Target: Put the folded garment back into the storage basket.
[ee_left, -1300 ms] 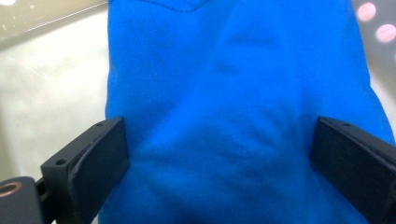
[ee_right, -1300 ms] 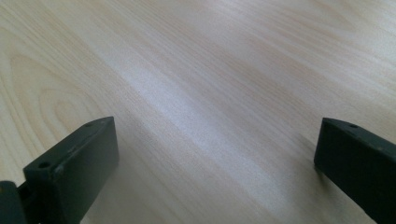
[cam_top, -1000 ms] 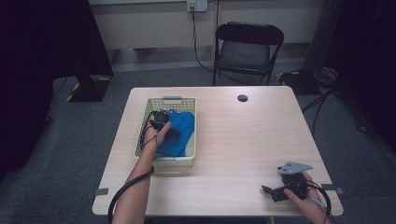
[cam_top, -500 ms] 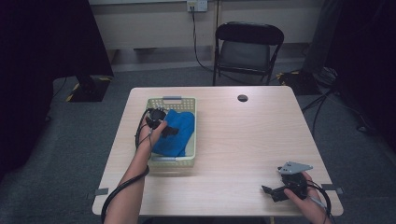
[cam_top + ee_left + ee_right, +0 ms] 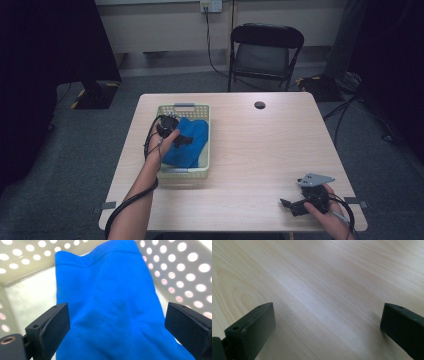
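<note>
A blue cloth [image 5: 186, 144] lies inside a pale perforated basket [image 5: 184, 172] on the left half of the table. My left gripper [image 5: 182, 141] hovers over the cloth inside the basket, jaws wide apart. In the left gripper view the blue cloth [image 5: 110, 305] spreads between and beyond the two open jaws, with nothing clamped. My right gripper [image 5: 290, 206] rests near the table's front right corner, open, over bare wood [image 5: 319, 290].
The basket's perforated walls [image 5: 180, 267] close in around the left gripper. A small dark round hole [image 5: 259, 105] sits in the tabletop at the back. A black folding chair [image 5: 264, 50] stands behind the table. Cables trail on the floor at right.
My left hand and gripper have shifted slightly toward the basket's left wall and nearer me, over the cloth. The right gripper has stayed put.
</note>
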### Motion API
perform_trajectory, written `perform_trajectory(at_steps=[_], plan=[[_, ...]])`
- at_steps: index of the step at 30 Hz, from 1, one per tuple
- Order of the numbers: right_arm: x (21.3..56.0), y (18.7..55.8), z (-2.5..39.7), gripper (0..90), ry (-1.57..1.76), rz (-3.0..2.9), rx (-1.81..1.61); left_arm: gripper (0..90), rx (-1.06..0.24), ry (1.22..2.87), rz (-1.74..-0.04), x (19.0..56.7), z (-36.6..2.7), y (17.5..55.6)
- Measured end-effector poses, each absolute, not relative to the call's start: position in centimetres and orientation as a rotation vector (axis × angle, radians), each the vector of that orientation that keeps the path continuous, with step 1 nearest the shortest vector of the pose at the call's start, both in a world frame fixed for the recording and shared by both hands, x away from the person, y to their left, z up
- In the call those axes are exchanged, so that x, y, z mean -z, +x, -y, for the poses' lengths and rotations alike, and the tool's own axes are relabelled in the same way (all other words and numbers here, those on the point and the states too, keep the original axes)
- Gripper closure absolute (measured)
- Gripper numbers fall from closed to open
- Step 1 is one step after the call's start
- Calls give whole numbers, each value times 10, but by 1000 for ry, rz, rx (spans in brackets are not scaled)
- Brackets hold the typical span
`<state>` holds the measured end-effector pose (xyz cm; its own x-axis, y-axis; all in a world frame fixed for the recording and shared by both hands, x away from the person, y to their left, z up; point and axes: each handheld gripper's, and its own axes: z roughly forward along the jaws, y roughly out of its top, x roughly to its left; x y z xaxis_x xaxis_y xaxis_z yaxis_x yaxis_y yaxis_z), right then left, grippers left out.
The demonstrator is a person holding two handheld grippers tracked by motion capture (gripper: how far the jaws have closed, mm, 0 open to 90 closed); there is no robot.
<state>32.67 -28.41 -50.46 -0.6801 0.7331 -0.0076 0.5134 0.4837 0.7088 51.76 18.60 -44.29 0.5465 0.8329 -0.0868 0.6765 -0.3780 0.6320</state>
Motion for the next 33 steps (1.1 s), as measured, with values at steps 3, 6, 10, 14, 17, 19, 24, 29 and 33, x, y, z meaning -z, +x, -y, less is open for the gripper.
perform_trajectory(at_steps=[3,6,10,14,17,19,24,29,33], plan=[[505,327,284,0,1053,-2424,-1003,55,-318,2146,-1207,441,-187,516],[505,327,284,0,1053,-2424,-1003,55,-313,2152,-1197,439,-187,513],[505,327,284,0,1053,-2424,-1003,55,-305,2145,-1181,435,-188,510],[505,327,284,0,1053,-2424,-1003,55,-303,2143,-1168,431,-189,507],[505,327,284,0,1053,-2424,-1003,55,-297,2141,-1153,429,-188,505],[505,327,284,0,1053,-2424,-1003,55,-298,2144,-1145,427,-188,503],[505,327,284,0,1053,-2424,-1003,54,-288,2141,-1126,424,-186,500],[505,327,284,0,1053,-2424,-1003,55,-285,2146,-1111,421,-186,498],[505,327,284,0,1053,-2424,-1003,54,-281,2146,-1099,420,-186,494]])
